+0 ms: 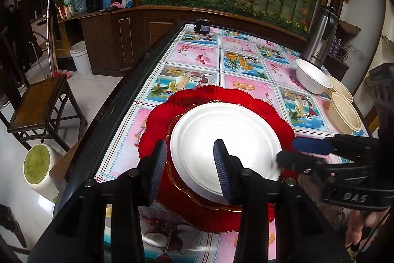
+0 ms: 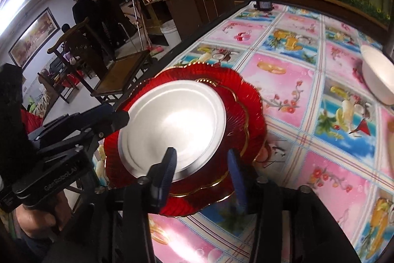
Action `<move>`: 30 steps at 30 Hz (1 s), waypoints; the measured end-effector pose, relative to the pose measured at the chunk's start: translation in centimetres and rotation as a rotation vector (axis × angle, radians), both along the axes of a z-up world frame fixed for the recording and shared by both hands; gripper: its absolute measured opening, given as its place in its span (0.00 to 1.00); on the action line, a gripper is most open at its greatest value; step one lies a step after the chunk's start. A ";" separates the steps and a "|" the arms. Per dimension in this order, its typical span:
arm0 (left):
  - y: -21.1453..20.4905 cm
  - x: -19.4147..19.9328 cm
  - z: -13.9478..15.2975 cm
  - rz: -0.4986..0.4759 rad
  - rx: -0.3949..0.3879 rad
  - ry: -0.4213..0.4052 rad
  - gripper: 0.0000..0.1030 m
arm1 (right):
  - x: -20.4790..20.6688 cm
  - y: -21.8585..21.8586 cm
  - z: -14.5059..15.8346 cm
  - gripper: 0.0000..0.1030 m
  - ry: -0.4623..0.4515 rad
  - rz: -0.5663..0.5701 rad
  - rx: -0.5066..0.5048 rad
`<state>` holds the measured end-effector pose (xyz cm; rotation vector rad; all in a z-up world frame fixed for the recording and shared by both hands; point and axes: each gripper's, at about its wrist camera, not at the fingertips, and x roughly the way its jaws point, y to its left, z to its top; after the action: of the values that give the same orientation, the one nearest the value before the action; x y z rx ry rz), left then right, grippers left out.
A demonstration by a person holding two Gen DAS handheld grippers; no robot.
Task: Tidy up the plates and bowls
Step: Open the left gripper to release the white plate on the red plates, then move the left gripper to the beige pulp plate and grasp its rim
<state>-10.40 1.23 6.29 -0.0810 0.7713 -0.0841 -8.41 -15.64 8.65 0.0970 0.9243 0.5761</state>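
Both hand-held grippers [image 1: 189,164] parted, white plate [image 1: 221,144] between, loose

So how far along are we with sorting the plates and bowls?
Done: the white plate sits stacked on the red plates. In hand: nothing; the left gripper and right gripper stand open around the stack's edge. Left: the white bowl and two beige bowls are still unstacked.

Bare tablecloth [image 1: 197,53] beyond stacked plates [image 1: 221,139]; bowls [image 1: 327,90] and flask [image 1: 320,38] crowding far-right corner
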 end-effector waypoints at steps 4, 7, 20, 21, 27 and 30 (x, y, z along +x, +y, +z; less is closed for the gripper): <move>0.0 -0.1 0.1 -0.003 -0.002 -0.001 0.36 | -0.4 -0.9 0.8 0.46 -0.014 -0.011 0.017; 0.0 -0.2 0.1 -0.004 -0.001 -0.004 0.37 | -0.5 -1.5 1.0 0.49 -0.008 -0.021 0.043; -2.4 -0.7 0.7 -0.044 0.023 -0.015 0.46 | -1.3 -5.2 0.8 0.49 0.007 -0.071 0.127; -2.7 -0.8 0.8 -0.053 0.027 -0.014 0.46 | -1.3 -5.6 0.8 0.49 0.007 -0.079 0.133; -4.8 -0.8 1.1 -0.091 0.050 -0.009 0.46 | -1.8 -7.9 0.5 0.49 0.006 -0.115 0.168; -6.4 -0.7 1.3 -0.128 0.063 -0.002 0.46 | -2.1 -9.5 0.5 0.49 0.003 -0.140 0.189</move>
<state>-11.07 -5.14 7.55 0.0284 0.7759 -0.1811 -10.51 -25.15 9.11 0.3303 0.8566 0.5320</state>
